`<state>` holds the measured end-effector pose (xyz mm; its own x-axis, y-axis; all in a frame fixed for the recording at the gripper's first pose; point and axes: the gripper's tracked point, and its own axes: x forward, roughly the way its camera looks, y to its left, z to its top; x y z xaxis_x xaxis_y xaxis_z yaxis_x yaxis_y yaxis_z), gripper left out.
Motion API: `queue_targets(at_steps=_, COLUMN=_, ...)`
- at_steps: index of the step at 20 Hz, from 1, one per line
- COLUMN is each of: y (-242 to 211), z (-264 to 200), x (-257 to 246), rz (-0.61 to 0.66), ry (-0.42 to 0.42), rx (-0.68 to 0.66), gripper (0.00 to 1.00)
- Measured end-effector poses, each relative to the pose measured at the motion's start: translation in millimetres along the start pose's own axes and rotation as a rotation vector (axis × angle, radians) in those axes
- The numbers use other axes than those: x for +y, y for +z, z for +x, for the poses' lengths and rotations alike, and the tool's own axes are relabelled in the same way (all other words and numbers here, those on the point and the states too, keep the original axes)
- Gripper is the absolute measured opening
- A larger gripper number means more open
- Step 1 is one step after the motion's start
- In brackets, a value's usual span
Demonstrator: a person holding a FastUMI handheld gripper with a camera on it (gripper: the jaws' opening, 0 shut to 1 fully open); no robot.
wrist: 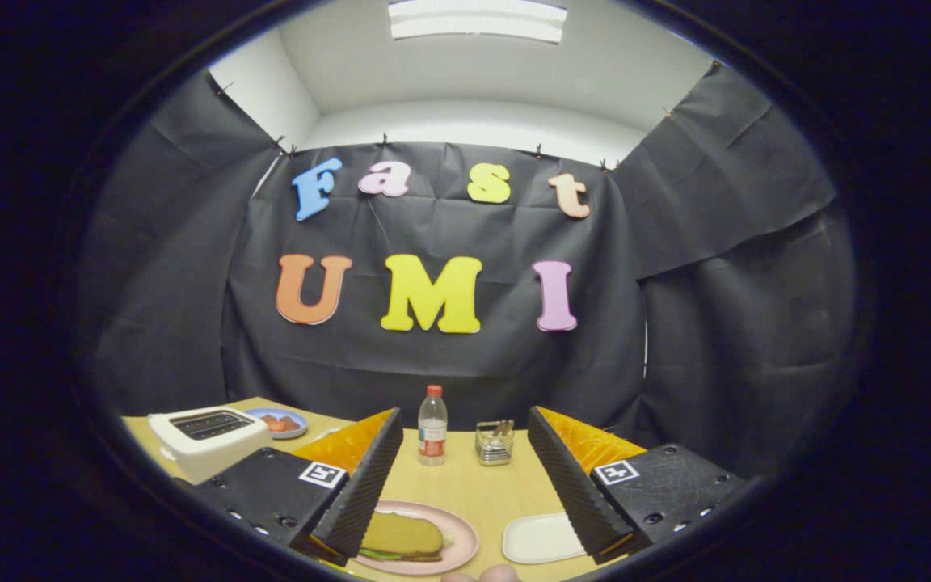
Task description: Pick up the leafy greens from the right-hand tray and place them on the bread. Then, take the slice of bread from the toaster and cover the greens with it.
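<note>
A sandwich lies on the pink plate (459, 529) between my fingers, near my left finger: a slice of bread (401, 535) on top, with leafy greens (381, 554) showing under its edge. The white toaster (208, 440) stands beyond my left finger, its slots dark. A white tray (537, 537) sits beside my right finger with nothing visible in it. My gripper (465, 469) hangs above the table, open, with nothing between its fingers.
A clear bottle with a red cap (432, 426) and a small wire holder (494, 442) stand at the back of the wooden table (473, 485). A blue dish (280, 422) with reddish pieces sits behind the toaster. A fingertip (486, 575) shows below the plate.
</note>
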<state>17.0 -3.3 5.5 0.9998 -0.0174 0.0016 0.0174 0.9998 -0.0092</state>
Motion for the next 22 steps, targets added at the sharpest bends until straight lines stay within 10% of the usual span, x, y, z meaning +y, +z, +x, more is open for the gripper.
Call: queue_targets(at_steps=22, y=14.3, z=-23.4, x=33.7, rz=0.005, ry=0.042, rx=-0.083, gripper=0.94)
